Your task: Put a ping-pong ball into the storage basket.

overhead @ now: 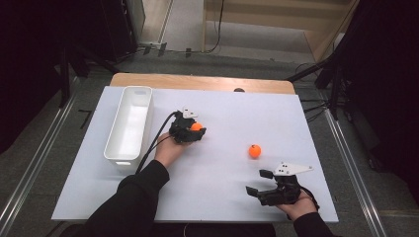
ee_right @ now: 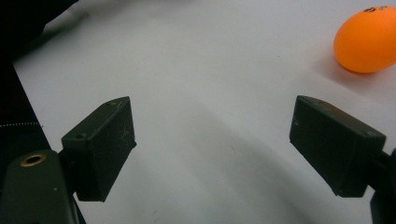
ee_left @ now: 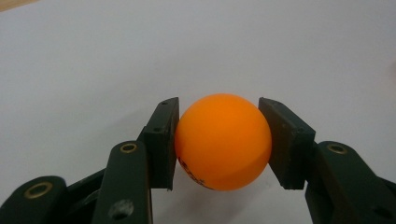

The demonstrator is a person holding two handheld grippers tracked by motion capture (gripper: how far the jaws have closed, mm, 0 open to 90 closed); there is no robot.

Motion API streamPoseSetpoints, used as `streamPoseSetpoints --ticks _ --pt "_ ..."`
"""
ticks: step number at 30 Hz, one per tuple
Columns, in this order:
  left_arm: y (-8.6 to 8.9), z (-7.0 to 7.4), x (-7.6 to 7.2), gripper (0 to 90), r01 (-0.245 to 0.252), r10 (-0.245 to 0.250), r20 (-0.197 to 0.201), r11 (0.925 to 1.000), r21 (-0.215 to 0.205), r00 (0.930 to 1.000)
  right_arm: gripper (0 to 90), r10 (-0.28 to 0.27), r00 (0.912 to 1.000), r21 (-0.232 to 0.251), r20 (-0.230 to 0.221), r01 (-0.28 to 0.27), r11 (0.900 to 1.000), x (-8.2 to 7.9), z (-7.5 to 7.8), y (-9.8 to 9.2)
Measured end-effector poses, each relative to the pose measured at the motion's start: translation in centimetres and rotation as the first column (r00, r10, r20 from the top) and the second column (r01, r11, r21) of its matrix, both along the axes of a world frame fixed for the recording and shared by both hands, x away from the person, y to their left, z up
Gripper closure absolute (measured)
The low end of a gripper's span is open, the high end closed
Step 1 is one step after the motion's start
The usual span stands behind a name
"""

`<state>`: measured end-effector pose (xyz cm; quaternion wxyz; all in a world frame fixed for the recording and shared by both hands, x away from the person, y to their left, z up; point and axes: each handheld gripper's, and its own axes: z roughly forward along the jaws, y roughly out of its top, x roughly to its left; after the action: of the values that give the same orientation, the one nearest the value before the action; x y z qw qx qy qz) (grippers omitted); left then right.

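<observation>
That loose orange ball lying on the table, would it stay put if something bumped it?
Probably not. The loose orange ball is round and smooth on a flat white table, so a nudge would likely send it rolling. It looks like a table-tennis ball, so probably very light.

One orange ball (overhead: 196, 127), small, round and smooth with a matte sheen, sits clamped between the two black pads of the left gripper (overhead: 194, 130) near the middle of the white table surface (overhead: 222, 173), just right of the white bin (overhead: 129, 123). In the left gripper view the ball (ee_left: 223, 141) bears a dark printed mark low on its left side, and both pads press its flanks. A second orange ball (overhead: 255, 150) lies free on the surface to the right, well apart; dark print shows on its top (ee_right: 369, 41).
</observation>
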<state>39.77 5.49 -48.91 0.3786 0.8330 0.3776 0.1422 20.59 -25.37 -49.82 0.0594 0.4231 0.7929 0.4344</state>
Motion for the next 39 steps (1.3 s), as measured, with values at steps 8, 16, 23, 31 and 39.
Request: streamPoseSetpoints --ticks 8,16,23,31,39 --pt "0.3 0.4 -0.6 50.2 0.015 -0.015 0.006 0.9991 -0.04 0.9999 12.6 -0.001 1.0 -0.003 0.001 0.001 1.0 0.0 0.0 0.0" --pt "0.7 1.5 -1.1 50.2 0.025 -0.022 0.037 0.9957 -0.089 0.9991 12.6 -0.004 1.0 0.004 0.004 0.004 1.0 0.0 0.0 0.0" --pt "1.1 2.2 -1.2 50.2 0.029 -0.024 0.042 0.9928 -0.116 0.9988 12.6 -0.002 1.0 0.005 0.003 0.002 1.0 0.0 0.1 0.0" --pt "1.4 3.1 -1.5 50.2 0.03 -0.023 0.051 0.99 -0.138 0.9984 12.6 -0.002 1.0 0.005 0.003 0.002 1.0 0.0 0.1 0.0" --pt "1.5 4.0 -1.9 50.2 0.031 -0.023 0.055 0.9905 -0.134 0.9982 12.6 -0.003 1.0 0.003 0.001 0.003 1.0 0.0 0.1 0.0"
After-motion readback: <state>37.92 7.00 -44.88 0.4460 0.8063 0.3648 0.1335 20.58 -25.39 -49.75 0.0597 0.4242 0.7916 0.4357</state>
